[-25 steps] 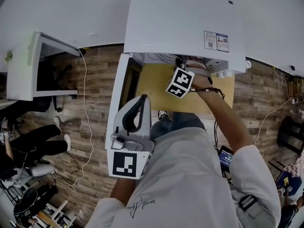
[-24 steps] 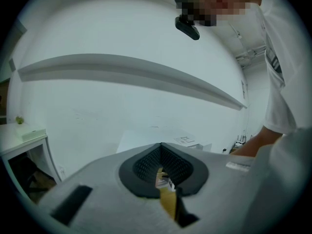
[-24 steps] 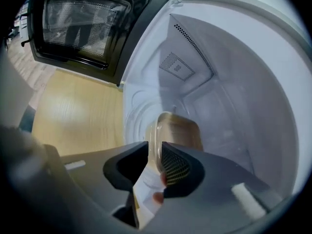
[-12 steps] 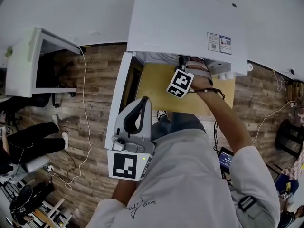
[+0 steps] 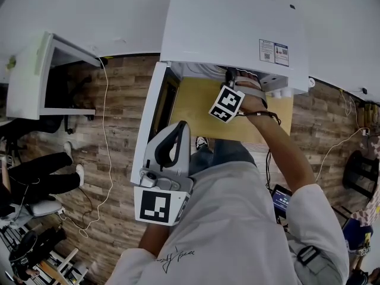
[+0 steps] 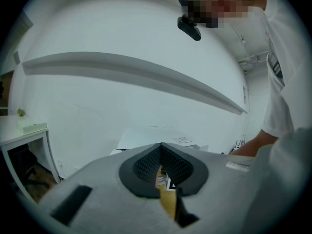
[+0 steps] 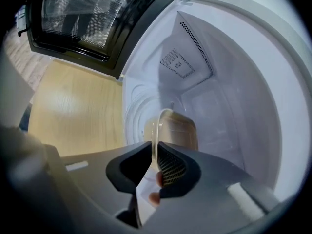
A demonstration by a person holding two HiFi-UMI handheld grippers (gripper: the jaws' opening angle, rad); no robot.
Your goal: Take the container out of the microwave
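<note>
Flooring [image 5: 113, 159] of dark wood planks is seen across the head view, under a pale wall at the far side. A white microwave [image 5: 231, 28] is set at the far middle of the scene, on a yellow wooden table [image 5: 196, 108]. Its door [image 5: 148, 123] is swung wide open to the left, towards the near side; the door's dark mesh window is shown in the right gripper view [image 7: 92, 18]. A white desk [image 5: 29, 82] is placed well apart at the far left.

The right gripper [image 5: 230, 76] is reached into the mouth of the white cavity [image 7: 219, 96]. Its jaws are closed down to a thin gap on the rim of the container [image 7: 178, 130], as the right gripper view [image 7: 155, 160] shows. The container, translucent with a brownish tint, is located inside the cavity, on the ribbed turntable [image 7: 134, 111], just beyond the jaw pads.

The left gripper [image 5: 169, 153] is held near the person's body, beside the open door, pointed to the far side. Its jaws [image 6: 161, 152] are brought together at the tips and nothing is gripped between them.
</note>
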